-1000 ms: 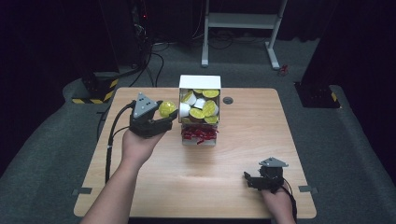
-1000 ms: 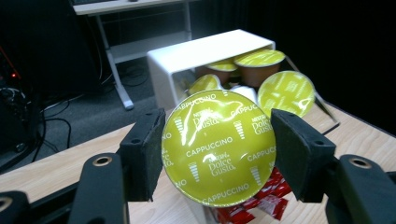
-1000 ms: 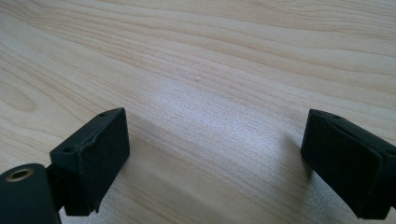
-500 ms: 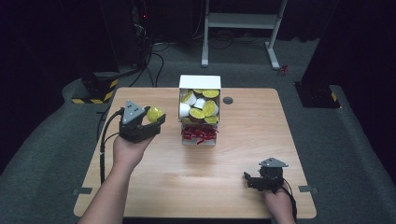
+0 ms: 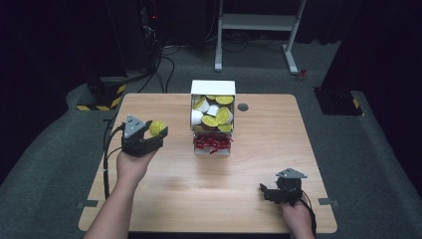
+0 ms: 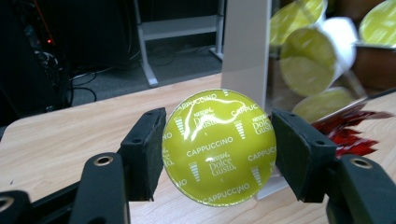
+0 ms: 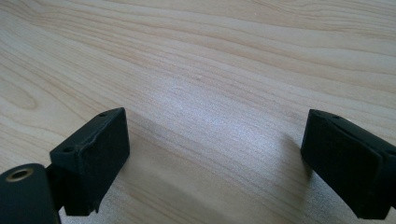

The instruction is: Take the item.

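One capsule (image 6: 218, 147) is out, pinched in the left gripper (image 5: 152, 133) above the table's (image 5: 164, 199) left edge, many remain in the box (image 5: 213, 87), right gripper (image 5: 268, 192) gaping empty near the front-right corner.

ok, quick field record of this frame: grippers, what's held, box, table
left gripper: shut on the coffee capsule, pads on its two sides
capsule: yellow-green foil lid printed CAPPUCCINO, faces the camera
capsule place: left of the box, above the table
right gripper: open, nothing between the jaws, low over bare wood at the near right
box: white, open, holds more yellow-lidded capsules
red packets: at the box's near end
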